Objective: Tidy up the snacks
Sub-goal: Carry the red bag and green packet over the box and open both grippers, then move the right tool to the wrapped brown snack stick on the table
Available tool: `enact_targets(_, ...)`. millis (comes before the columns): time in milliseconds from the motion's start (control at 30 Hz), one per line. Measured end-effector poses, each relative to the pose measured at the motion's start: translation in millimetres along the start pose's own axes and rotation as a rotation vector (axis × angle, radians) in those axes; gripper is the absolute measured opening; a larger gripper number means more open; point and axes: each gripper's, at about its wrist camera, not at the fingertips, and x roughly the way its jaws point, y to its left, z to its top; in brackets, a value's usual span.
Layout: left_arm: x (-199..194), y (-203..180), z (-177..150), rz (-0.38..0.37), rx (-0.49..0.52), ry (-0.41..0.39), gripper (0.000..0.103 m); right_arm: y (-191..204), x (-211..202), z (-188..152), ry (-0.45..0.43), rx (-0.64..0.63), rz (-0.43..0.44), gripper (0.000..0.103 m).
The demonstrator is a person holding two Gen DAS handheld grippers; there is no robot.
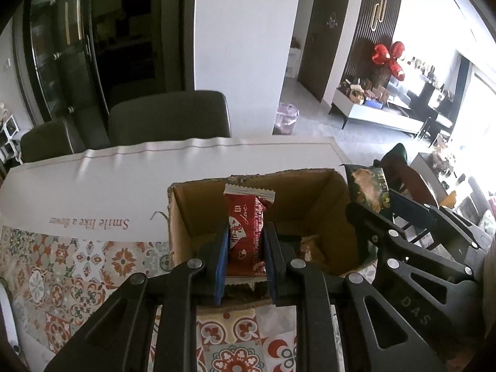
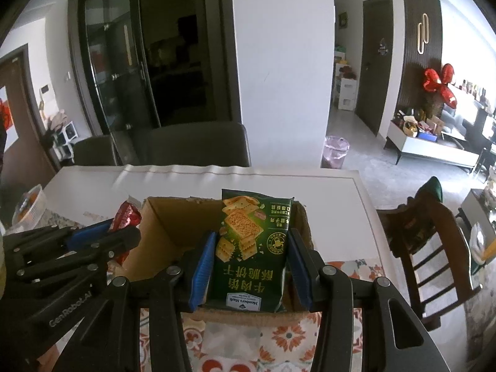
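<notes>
An open cardboard box [image 1: 192,210] stands on the table; it also shows in the right wrist view [image 2: 161,226]. My left gripper [image 1: 246,238] is shut on a red snack packet [image 1: 246,229] and holds it over the box's opening. My right gripper [image 2: 252,257] is shut on a green cracker packet [image 2: 248,248] and holds it over the box's right part. Each gripper shows in the other's view: the right one [image 1: 381,214] with the green packet [image 1: 369,189], the left one [image 2: 105,235] with the red packet [image 2: 125,217]. A snack [image 1: 311,245] lies inside the box.
The table has a white cloth [image 1: 124,179] and a patterned tile mat [image 1: 77,266]. Dark chairs [image 1: 167,117] stand behind the table, a wooden chair [image 2: 434,241] at its right. A white basket [image 2: 29,207] sits at the table's far left.
</notes>
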Motion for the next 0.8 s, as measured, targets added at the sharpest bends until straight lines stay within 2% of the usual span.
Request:
enact_targets(67, 7.9, 3.0, 3.2, 0.003, -0.017, 0.009, 0.025, -1.3, 8.6, 1.5, 0.022, 0.000, 0.013, 0.047)
enact_targets(167, 13.7, 8.6, 4.3, 0.005, -0.045, 0.011, 0.040, -5.1, 18.1, 2.0, 0.044, -0.001, 0.017, 0.050)
enact_targets(200, 14.2, 10.1, 4.3, 0.006, -0.051, 0.010, 0.041, -6.9, 20.4, 2.1, 0.052, 0.000, 0.019, 0.053)
enact_targets(233, 13.4, 11.3, 3.2, 0.010, -0.054, 0.011, 0.041, -8.7, 22.4, 3.4, 0.058, 0.006, 0.024, 0.061)
enact_targets(267, 12.3, 12.6, 2.1, 0.013, -0.054, 0.011, 0.041, -10.9, 22.8, 3.1, 0.056, 0.015, 0.022, 0.065)
enact_targets(333, 5.4, 13.7, -2.9, 0.023, -0.046, 0.006, 0.043, -12.7, 23.2, 2.5, 0.061, 0.021, 0.010, 0.065)
enact_targets(367, 0.8, 14.6, -6.9, 0.032, -0.041, 0.000, 0.049, -13.9, 20.9, 0.6, 0.062, 0.019, 0.003, 0.065)
enact_targets(400, -4.9, 14.5, -11.9, 0.047, -0.037, -0.004, 0.053, -14.2, 17.1, -1.8, 0.057, 0.011, -0.006, 0.065)
enact_targets(467, -20.4, 13.4, -23.8, 0.083, -0.031, -0.023, 0.054, -13.4, 6.8, -7.8, 0.049, -0.026, -0.014, 0.065)
enact_targets(567, -45.7, 9.1, -46.3, 0.141, -0.034, -0.035, 0.065, -5.3, -13.1, -20.1, 0.049, -0.096, 0.005, 0.065)
enact_targets(633, -61.1, 5.8, -64.7, 0.177, -0.029, -0.034, 0.067, 1.4, -25.4, -28.7, 0.065, -0.136, 0.026, 0.065)
enact_targets(800, -86.8, 2.9, -111.3, 0.178, -0.040, 0.036, 0.070, 20.8, -60.0, -60.1, 0.105, -0.236, 0.098, 0.065)
